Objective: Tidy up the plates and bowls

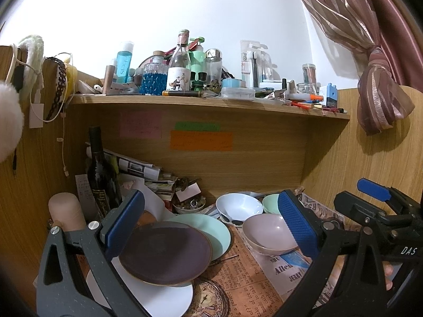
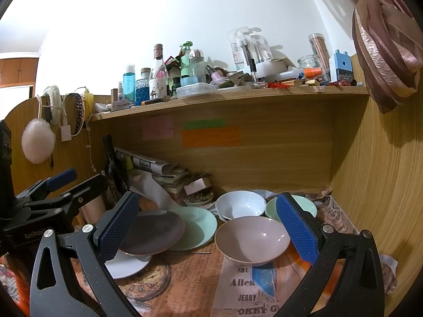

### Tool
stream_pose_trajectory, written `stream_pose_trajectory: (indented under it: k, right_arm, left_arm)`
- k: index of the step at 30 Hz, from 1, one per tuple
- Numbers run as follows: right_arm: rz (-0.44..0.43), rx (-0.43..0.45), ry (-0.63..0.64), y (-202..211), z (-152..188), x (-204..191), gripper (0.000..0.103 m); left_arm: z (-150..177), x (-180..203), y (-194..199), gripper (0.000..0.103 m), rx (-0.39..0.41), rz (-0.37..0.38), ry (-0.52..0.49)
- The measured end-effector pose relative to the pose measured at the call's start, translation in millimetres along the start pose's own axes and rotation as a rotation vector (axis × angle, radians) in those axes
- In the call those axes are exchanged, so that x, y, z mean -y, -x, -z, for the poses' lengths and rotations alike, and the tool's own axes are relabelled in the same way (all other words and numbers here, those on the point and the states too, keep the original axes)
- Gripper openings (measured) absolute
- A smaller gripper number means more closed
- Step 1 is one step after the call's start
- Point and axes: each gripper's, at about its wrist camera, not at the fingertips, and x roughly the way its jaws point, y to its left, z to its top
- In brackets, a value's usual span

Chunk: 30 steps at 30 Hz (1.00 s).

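In the left wrist view a dark purple plate rests on a white plate and overlaps a mint plate. My left gripper hovers open above them, its left pad over the purple plate's edge. To the right are a white bowl, a mint bowl and a pink bowl. My right gripper is open, with the pink bowl just ahead between its fingers. The purple plate, mint plate, white plate, white bowl and mint bowl surround it.
A newspaper-print mat covers the desk. A dark wine bottle, stacked papers and a small dish of trinkets crowd the back left. A cluttered shelf hangs overhead. Wooden walls close in left and right, and a curtain hangs at the right.
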Motion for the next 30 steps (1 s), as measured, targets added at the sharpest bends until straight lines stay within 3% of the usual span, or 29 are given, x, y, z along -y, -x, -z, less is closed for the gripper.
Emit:
stream_pose_trajectory:
  k: [12,20,25,30]
  right_arm:
    - [-0.001,0.012,0.001,-3,1,-4,0.103]
    - [-0.023,-0.040,0.007,-23,5,-10,0.103]
    - [-0.049,-0.105,0.036,-50,15,-24,0.103]
    - [-0.051,-0.171,0.051,-76,27,-35,0.103]
  left_arm:
    - [3,-2,-2,0.103,-0.005,0.000,-0.003]
    - [8,-13,-6,0.103,-0.013,-0.014,-0.004]
    - [14,-36,-21,0.103,-0.073,0.002,0.024]
    - [26,-65,-42,0.103,-0.157,-0.041,0.023]
